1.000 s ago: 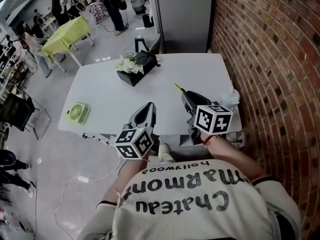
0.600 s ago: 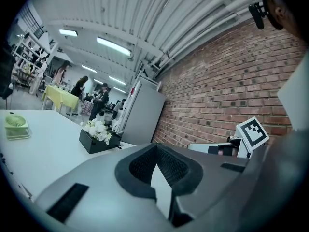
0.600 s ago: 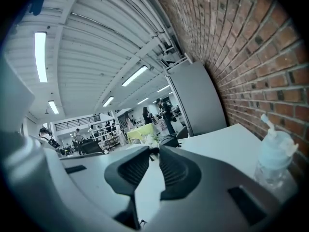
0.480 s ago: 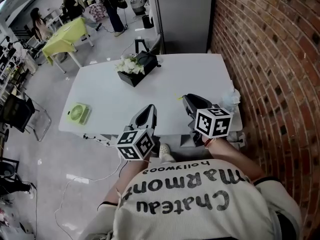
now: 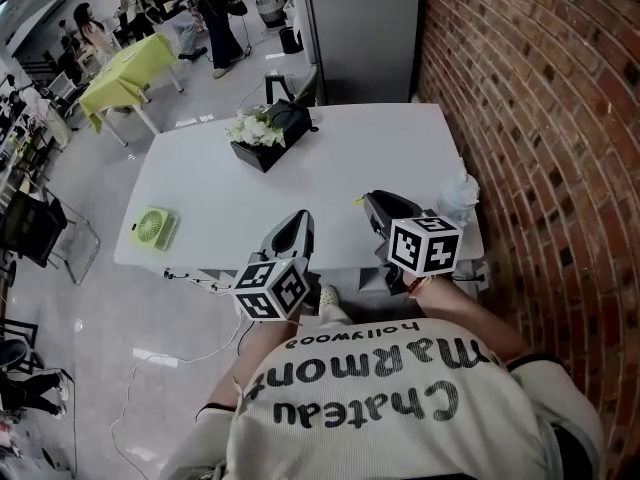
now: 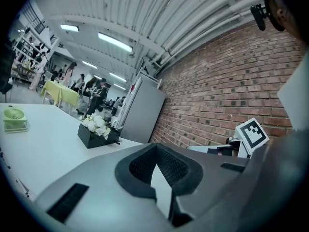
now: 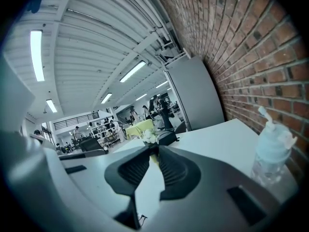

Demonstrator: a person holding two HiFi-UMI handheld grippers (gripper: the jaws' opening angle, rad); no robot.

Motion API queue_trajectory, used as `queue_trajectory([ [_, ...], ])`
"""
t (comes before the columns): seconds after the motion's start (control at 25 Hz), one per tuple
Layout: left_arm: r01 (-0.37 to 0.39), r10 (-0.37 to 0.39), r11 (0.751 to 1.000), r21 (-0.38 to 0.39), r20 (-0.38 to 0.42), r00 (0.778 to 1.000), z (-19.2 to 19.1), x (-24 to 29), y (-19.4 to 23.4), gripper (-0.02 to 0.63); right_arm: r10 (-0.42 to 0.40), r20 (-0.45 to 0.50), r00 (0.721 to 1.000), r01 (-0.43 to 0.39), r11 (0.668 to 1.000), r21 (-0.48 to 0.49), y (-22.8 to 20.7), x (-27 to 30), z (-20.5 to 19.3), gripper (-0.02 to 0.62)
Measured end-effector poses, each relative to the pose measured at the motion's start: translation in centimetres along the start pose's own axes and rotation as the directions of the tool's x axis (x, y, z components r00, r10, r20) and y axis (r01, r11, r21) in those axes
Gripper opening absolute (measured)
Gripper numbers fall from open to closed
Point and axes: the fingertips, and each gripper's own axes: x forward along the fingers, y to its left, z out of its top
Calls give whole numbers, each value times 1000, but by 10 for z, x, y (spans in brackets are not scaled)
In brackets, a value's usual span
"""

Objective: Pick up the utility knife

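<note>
Firmly clamped in the right gripper's (image 7: 154,150) jaws, the yellow utility knife (image 7: 154,159) peeks past their tips above the white table (image 5: 230,193); alongside, the left gripper's (image 6: 155,148) jaws meet empty.

The worktop (image 5: 300,158) is showing a smooth, white, matt top. The brick wall (image 5: 540,118) beside it is looking rough and dull. The left gripper (image 6: 155,148) and the right gripper (image 7: 154,150) are showing matt grey plastic shells, and their fingers (image 6: 173,167) are carrying dark ribbed pads. The utility knife (image 5: 357,201) is showing only a yellow, plastic-looking tip. The bottle (image 7: 271,151) is looking like clear plastic. The floor (image 5: 110,368) is shining, glossy and smooth. The person's sweater (image 5: 400,418) is showing ribbed knitted cloth.
</note>
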Motion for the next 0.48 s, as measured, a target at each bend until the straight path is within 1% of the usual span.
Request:
queue_trajectory([
  [0.48,6,-6,1000,-8,-13,1000,-10,3,-7,1,-9,-14,1000,9,1000,11,-10,-6,-8,63],
])
